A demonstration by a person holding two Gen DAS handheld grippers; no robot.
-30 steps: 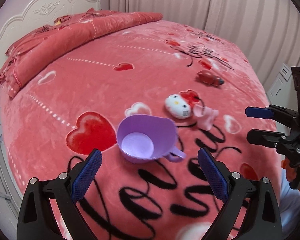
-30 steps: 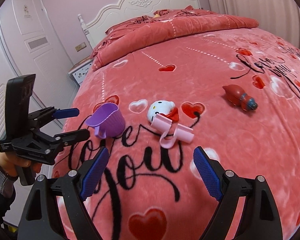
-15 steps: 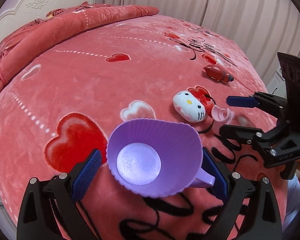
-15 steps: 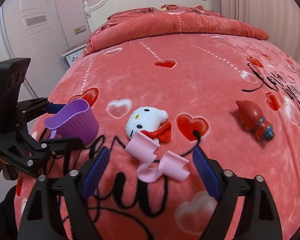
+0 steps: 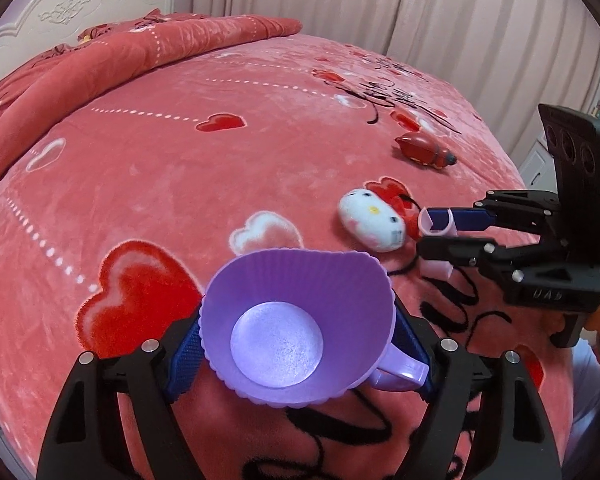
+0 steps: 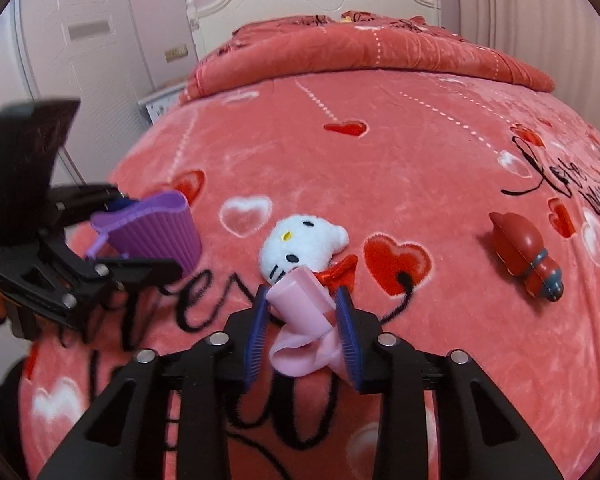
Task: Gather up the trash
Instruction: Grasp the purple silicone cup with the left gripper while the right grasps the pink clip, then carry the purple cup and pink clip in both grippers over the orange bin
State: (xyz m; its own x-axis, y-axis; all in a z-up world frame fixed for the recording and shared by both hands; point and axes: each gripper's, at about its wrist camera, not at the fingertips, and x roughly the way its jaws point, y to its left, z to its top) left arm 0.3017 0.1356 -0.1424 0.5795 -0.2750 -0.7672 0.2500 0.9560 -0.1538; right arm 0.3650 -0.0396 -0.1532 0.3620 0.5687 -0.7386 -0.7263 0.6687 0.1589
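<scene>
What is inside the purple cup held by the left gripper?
The purple cup in the left gripper shows only its bare, pale bottom. Nothing lies inside.

A ribbed purple silicone cup [image 5: 296, 324] (handle at its side) is held tipped, its squeezed mouth facing the camera. A curled pink strip [image 6: 304, 320] is pinched just beside a white cat plush [image 6: 296, 246].

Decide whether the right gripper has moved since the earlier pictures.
Yes. The right gripper advanced toward the Hello Kitty plush and closed on the pink curled piece.
</scene>
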